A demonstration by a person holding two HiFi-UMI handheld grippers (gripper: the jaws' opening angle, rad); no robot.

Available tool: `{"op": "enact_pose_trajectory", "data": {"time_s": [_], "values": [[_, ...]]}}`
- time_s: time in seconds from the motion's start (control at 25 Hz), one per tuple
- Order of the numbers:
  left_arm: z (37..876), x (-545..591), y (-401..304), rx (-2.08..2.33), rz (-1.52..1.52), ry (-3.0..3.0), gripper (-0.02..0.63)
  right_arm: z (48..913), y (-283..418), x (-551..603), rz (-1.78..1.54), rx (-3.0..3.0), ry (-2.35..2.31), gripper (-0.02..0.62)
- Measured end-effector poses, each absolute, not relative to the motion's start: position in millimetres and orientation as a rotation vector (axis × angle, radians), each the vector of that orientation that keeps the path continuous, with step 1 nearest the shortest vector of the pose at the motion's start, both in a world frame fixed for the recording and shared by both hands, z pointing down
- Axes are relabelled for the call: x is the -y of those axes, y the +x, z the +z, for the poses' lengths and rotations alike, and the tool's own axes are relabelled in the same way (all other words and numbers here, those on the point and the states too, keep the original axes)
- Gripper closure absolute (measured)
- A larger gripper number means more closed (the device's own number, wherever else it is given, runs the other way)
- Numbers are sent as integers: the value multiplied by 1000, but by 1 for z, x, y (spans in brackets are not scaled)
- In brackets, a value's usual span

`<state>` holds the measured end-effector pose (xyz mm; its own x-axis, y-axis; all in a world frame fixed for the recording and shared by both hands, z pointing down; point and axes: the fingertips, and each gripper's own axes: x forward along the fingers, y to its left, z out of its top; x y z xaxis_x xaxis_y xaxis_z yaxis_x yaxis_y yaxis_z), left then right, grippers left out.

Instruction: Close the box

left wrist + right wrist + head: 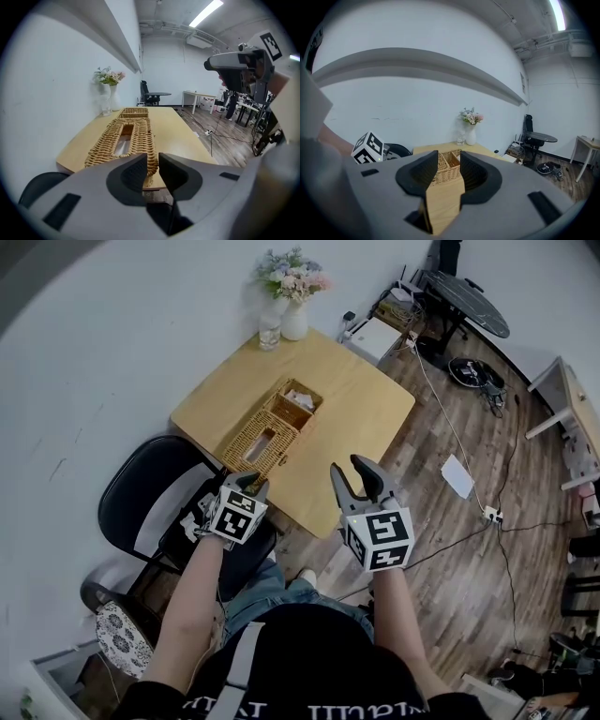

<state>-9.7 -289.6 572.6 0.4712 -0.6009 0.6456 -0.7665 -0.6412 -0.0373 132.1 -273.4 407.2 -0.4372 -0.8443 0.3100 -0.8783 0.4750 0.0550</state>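
The one wicker box (298,405) lies open on the bench (366,399), its long axis running from near left to far right, with the slotted lid (255,444) folded out flat toward the near edge. At the far corner stand one vase (294,322) of flowers and one glass (270,334), and a black chair (141,493) sits near left. Both tongs hover empty at the near edge: the left tongs (255,482), by the lid, open only a slit, and the right tongs (345,463) wider.
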Motion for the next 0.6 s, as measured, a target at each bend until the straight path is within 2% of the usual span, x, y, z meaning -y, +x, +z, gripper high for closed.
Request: {"op": "enact_pose_trajectory", "data": {"time_s": [0.4, 0.6], "values": [[537, 273, -14, 1339, 814, 2446, 523, 405, 144, 259, 177, 2477, 1433, 442], [498, 265, -26, 1535, 631, 2400, 523, 398, 151, 245, 156, 2516, 1383, 446]]}}
